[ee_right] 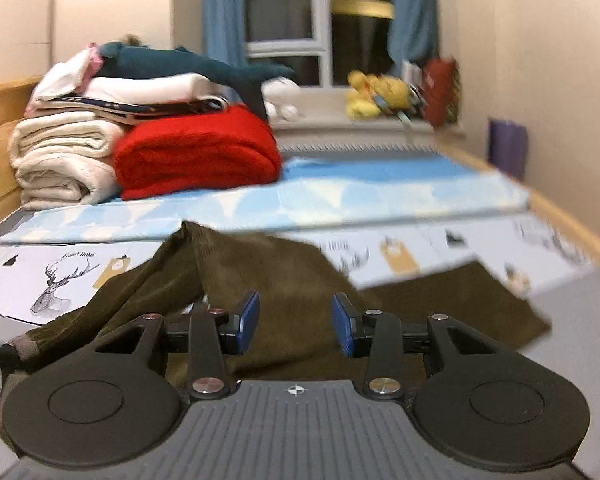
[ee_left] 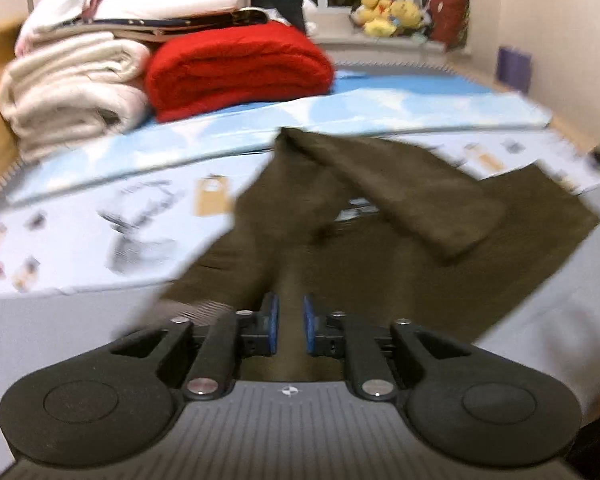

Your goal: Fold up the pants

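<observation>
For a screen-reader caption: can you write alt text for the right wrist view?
The open right claw hovers over rumpled olive-brown pants on a printed bedsheet. Behind them sit a folded red blanket, cream towels and a curtained window.

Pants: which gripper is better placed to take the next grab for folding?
Probably left. The left gripper has pants fabric between its narrowly open jaws; the right gripper is open wider above the cloth.

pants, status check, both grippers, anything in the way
Left hand-held gripper narrowly open over pants, grip unclear. Right hand-held gripper open, empty. Pants rumpled, one leg flopped across. Red blanket well behind, clear.
</observation>
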`<action>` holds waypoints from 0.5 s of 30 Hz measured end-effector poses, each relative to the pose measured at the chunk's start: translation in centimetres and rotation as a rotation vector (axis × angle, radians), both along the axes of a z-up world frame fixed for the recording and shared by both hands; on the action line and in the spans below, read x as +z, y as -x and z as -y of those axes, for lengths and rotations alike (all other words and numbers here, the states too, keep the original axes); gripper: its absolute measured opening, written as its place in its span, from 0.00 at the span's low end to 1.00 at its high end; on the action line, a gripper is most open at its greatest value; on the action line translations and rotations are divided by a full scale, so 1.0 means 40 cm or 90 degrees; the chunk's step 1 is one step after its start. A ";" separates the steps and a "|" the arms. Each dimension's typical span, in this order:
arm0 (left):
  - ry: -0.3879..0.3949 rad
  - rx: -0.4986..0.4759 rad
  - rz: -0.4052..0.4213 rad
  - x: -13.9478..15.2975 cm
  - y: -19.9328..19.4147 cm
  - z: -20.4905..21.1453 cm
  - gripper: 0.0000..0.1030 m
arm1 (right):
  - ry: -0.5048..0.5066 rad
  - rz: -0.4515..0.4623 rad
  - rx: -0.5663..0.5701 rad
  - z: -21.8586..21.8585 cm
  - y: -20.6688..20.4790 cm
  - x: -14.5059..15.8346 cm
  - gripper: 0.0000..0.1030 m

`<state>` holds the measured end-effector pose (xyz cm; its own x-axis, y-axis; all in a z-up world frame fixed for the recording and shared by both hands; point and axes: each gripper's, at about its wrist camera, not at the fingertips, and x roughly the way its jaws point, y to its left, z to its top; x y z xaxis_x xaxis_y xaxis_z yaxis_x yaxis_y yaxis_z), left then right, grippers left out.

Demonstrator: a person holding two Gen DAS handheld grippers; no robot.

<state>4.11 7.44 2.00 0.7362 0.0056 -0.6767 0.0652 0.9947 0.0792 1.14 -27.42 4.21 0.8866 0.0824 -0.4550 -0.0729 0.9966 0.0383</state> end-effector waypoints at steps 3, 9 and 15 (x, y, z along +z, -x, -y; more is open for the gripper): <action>-0.043 0.016 -0.036 -0.083 -0.041 -0.081 0.71 | 0.021 -0.043 -0.033 0.074 -0.073 -0.044 0.59; -0.219 -0.067 -0.115 -0.216 -0.082 -0.115 0.81 | -0.049 -0.269 -0.159 0.228 -0.196 -0.199 0.61; -0.315 -0.201 -0.061 -0.261 -0.101 -0.084 0.59 | -0.185 -0.347 -0.315 0.367 -0.278 -0.282 0.66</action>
